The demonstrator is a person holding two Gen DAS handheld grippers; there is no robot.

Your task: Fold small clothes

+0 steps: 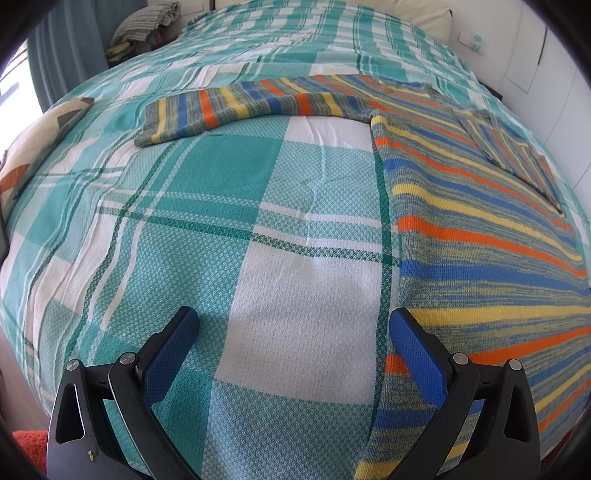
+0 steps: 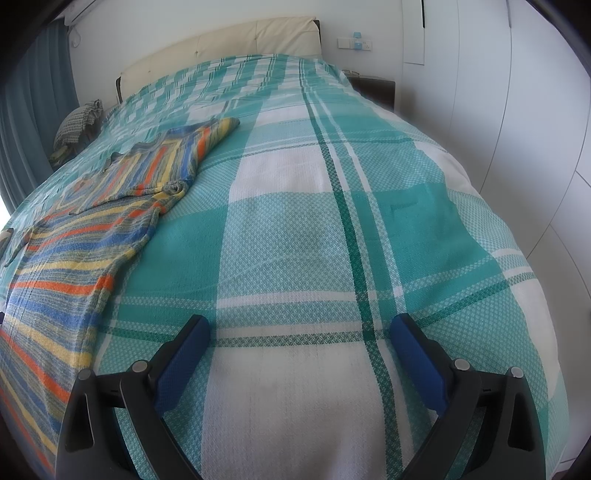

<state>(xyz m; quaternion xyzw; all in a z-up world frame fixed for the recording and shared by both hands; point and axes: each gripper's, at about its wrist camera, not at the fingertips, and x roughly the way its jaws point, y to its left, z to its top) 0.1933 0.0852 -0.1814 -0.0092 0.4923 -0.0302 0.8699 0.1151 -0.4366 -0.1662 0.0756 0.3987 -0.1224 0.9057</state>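
A striped knit sweater (image 1: pixel 469 221) in blue, orange, yellow and grey lies flat on the bed. In the left wrist view its body fills the right side, one sleeve (image 1: pixel 240 105) stretches out to the left, and the other sleeve is folded across its chest. My left gripper (image 1: pixel 295 319) is open and empty, its right finger at the sweater's lower left edge. In the right wrist view the sweater (image 2: pixel 81 251) lies at the left. My right gripper (image 2: pixel 301 326) is open and empty over bare bedspread, to the right of the sweater.
The bed carries a teal and white plaid bedspread (image 2: pixel 332 206). A cream headboard (image 2: pixel 240 44) stands at the far end. A nightstand (image 2: pixel 373 86) sits at the right, folded cloth (image 1: pixel 147 22) at the far left, and a patterned pillow (image 1: pixel 40 147) at the left edge.
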